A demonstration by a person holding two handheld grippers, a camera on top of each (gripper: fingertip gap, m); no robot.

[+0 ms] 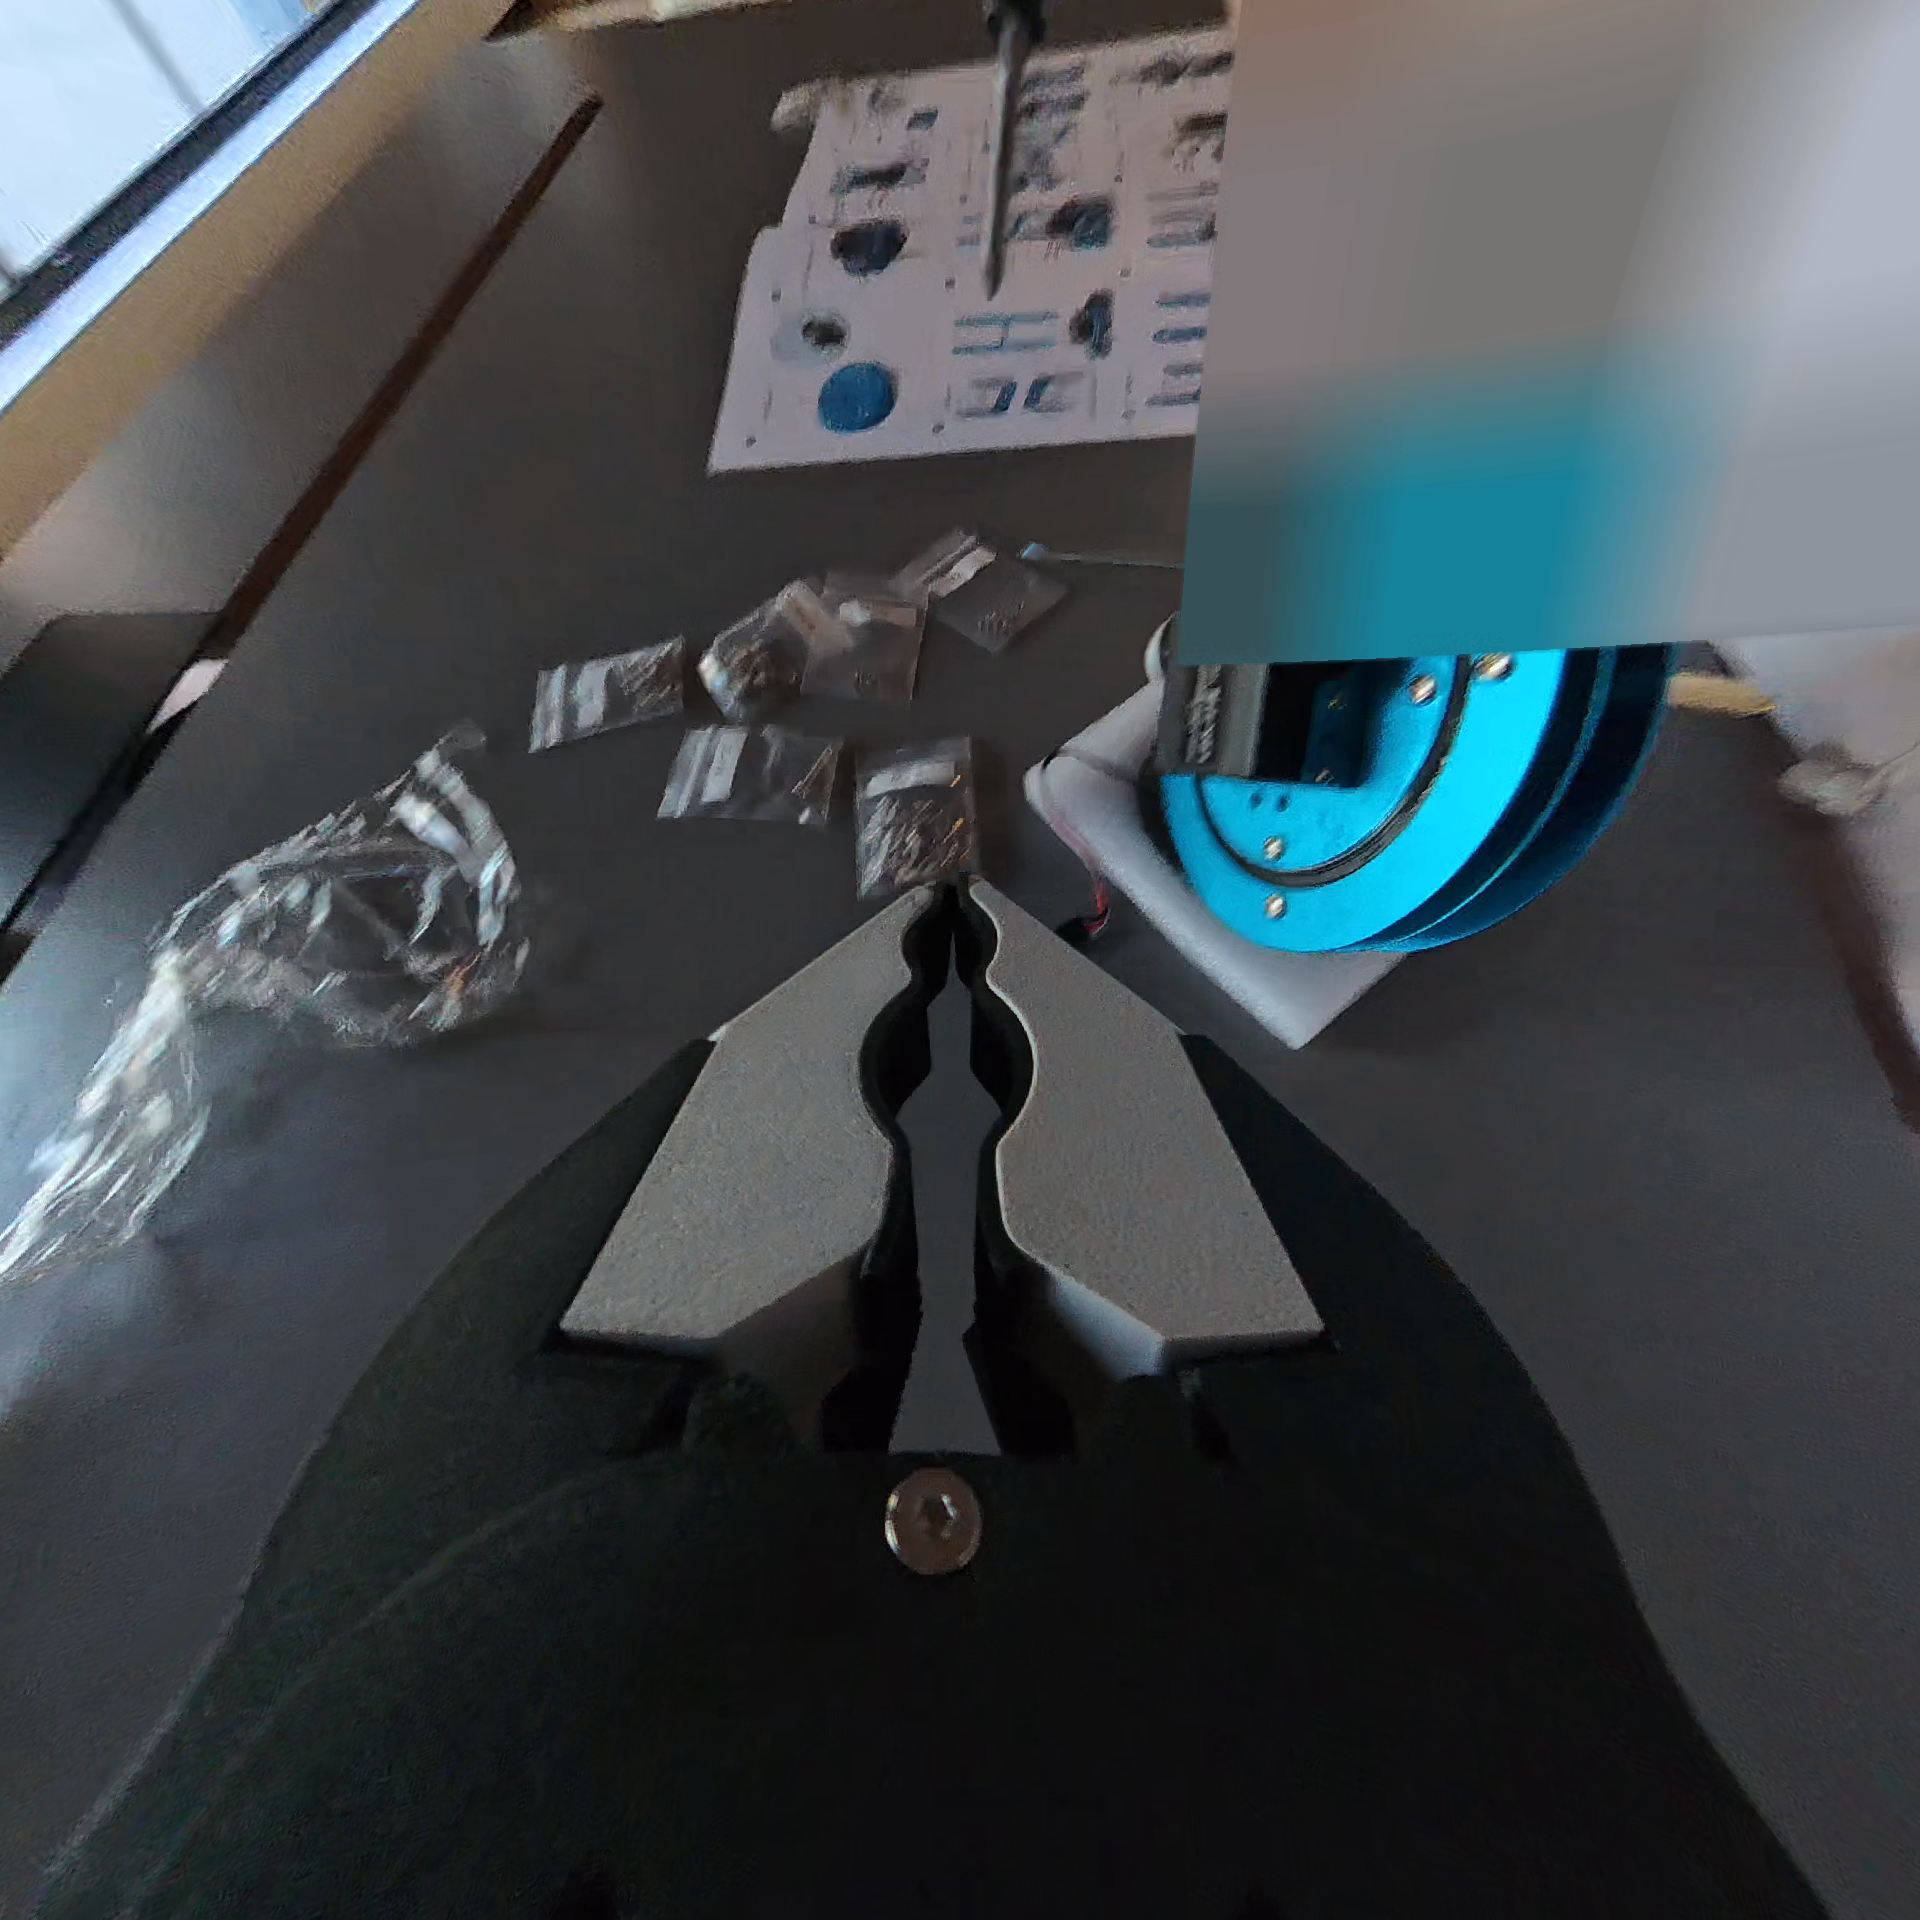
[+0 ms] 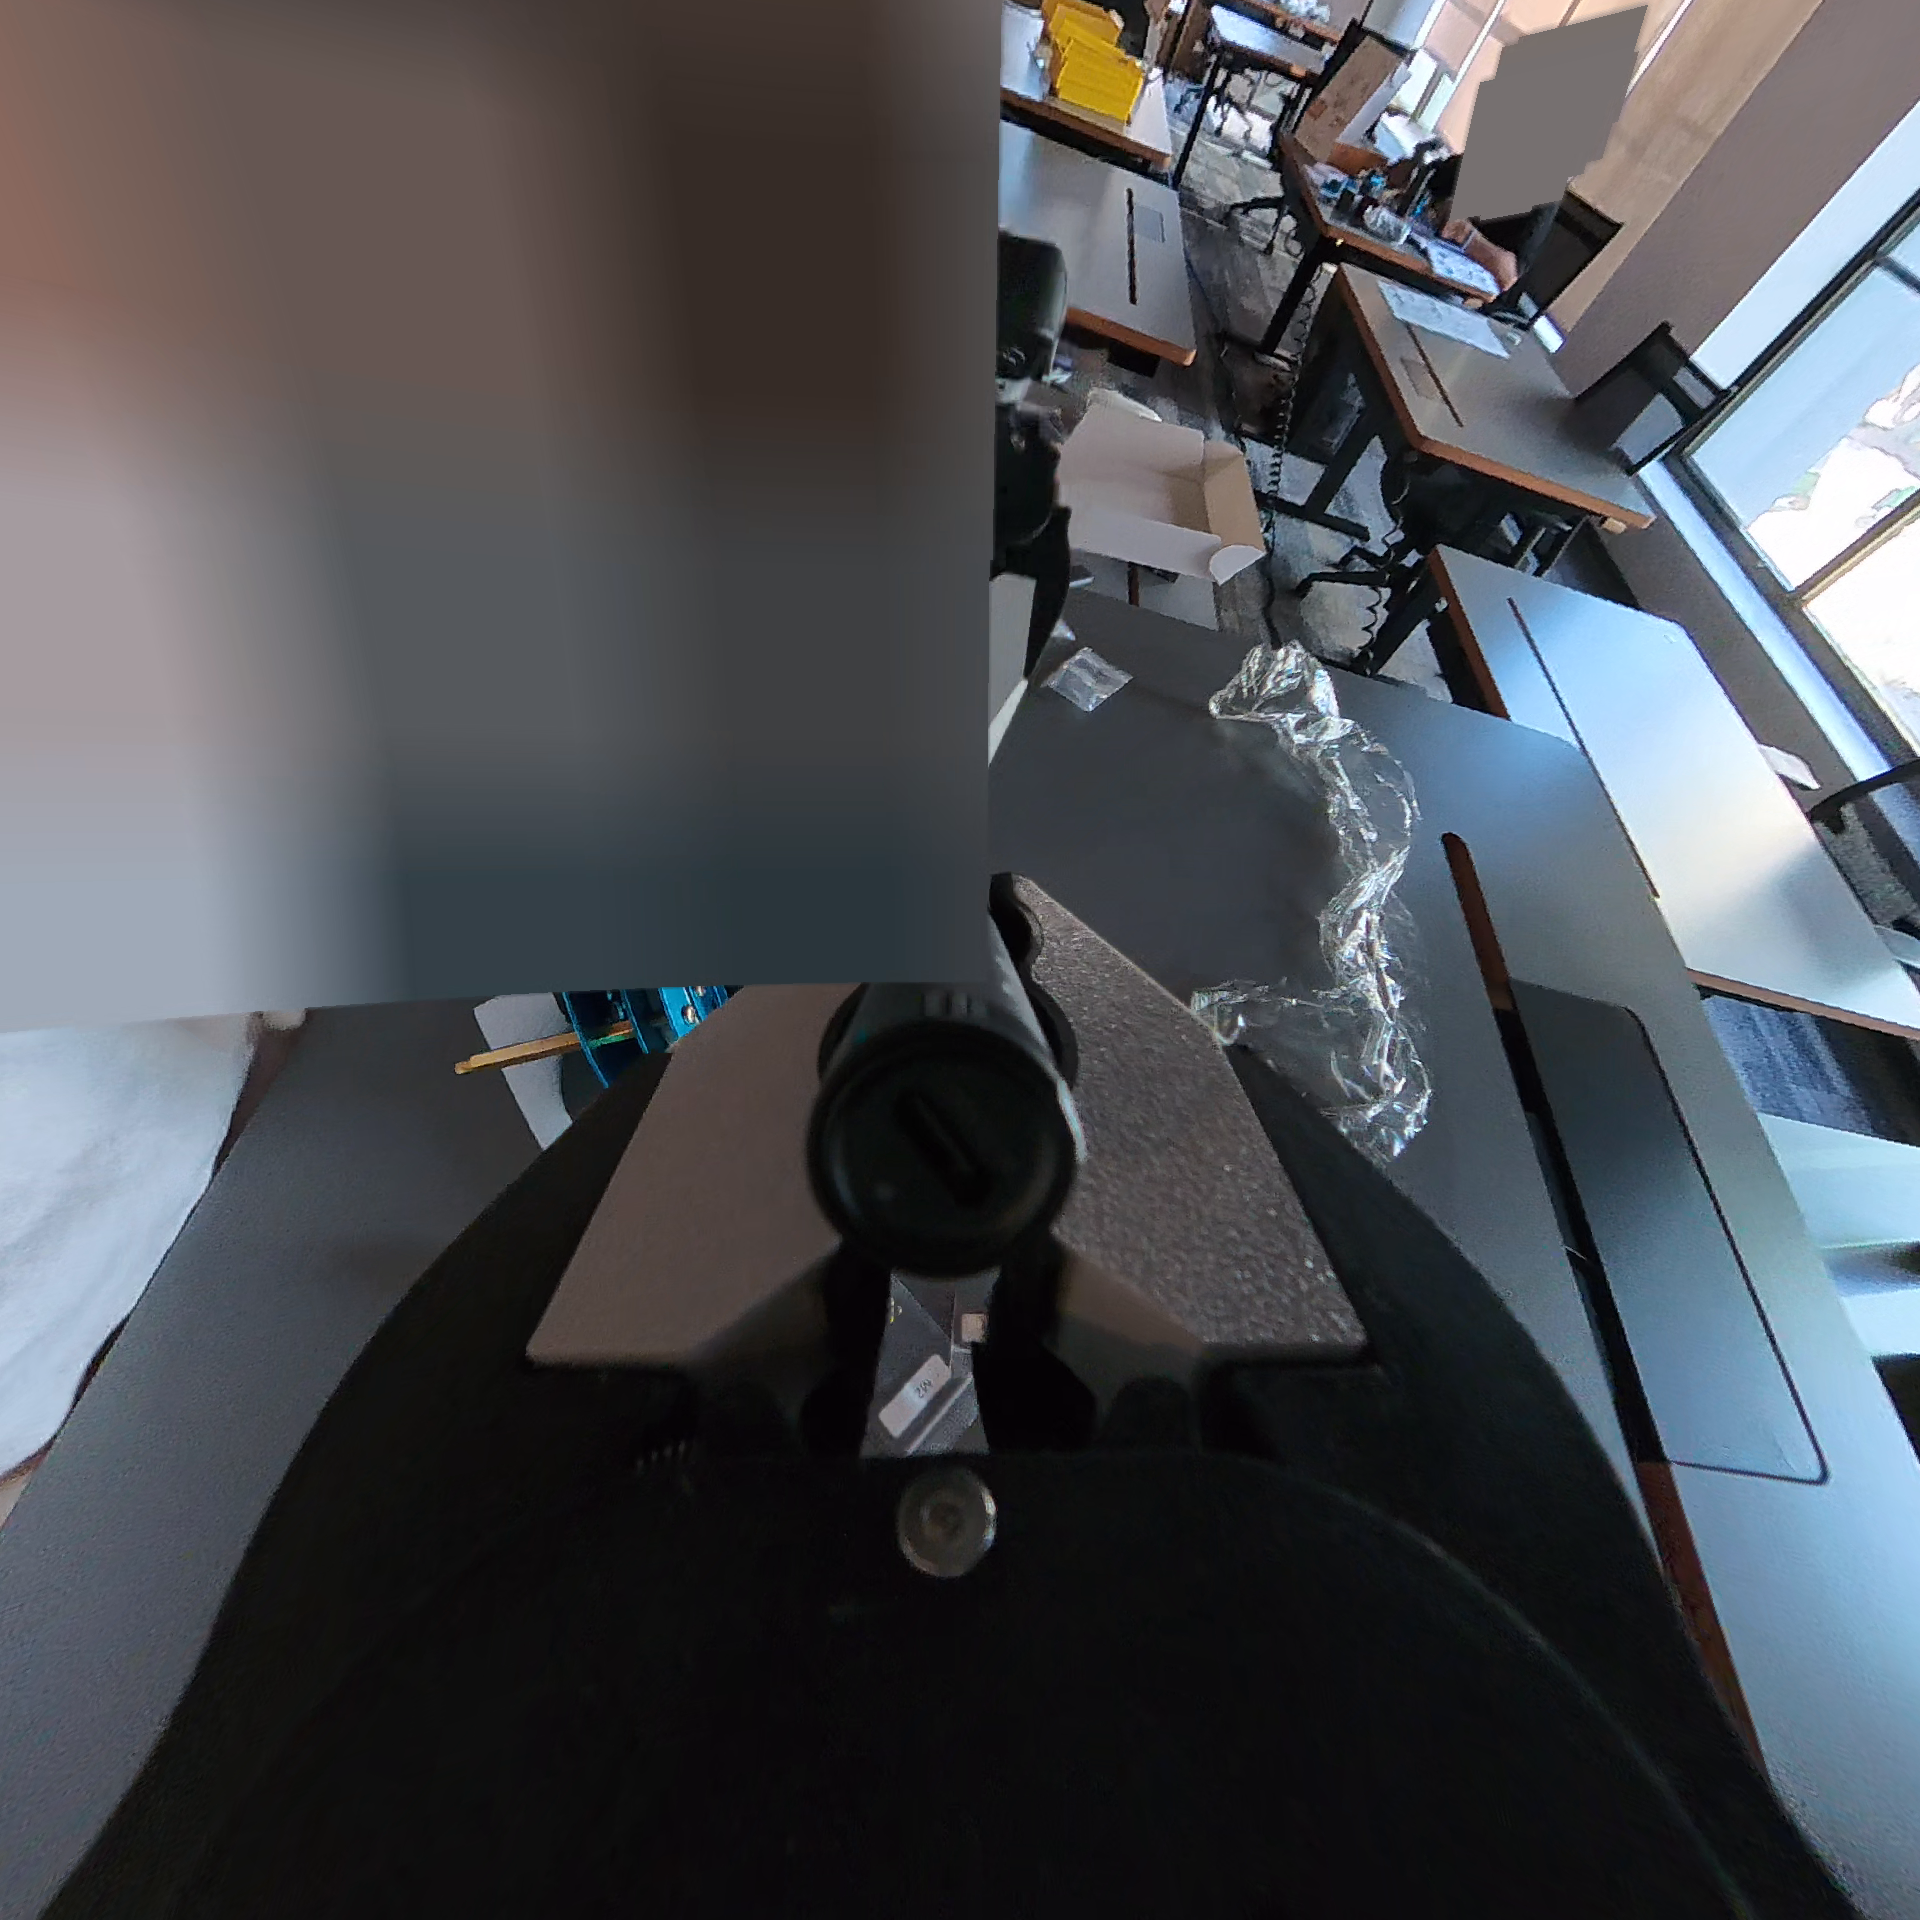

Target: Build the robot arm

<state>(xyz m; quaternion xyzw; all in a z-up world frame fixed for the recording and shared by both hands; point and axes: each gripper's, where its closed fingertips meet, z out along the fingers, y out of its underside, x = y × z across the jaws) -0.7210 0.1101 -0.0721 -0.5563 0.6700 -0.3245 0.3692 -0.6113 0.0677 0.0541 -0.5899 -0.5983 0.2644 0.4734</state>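
Observation:
My left gripper (image 1: 956, 896) is shut, its tips meeting just above the dark table at the near edge of a small clear bag of screws (image 1: 914, 821). Whether anything tiny is pinched I cannot tell. A blue round metal assembly (image 1: 1403, 810) leans on a white foam block (image 1: 1195, 925) just to the right. My right gripper (image 2: 982, 987) is shut on a black screwdriver handle (image 2: 940, 1153), whose end cap faces the camera. Its fingertips are hidden by a blurred patch. The screwdriver shaft (image 1: 1003, 156) shows in the air above a printed sheet (image 1: 935, 312).
Several small clear bags (image 1: 769, 675) lie beyond the left gripper. Crumpled clear wrap (image 1: 343, 935) lies to the left, and shows in the right wrist view (image 2: 1340, 904). The blue assembly (image 2: 634, 1023) shows there too. An open white box (image 2: 1153, 499) and other desks stand behind. Measured from the fingertips, the white foam block (image 1: 1195, 925) is 10 centimetres or so from the left gripper and 20 centimetres from the right.

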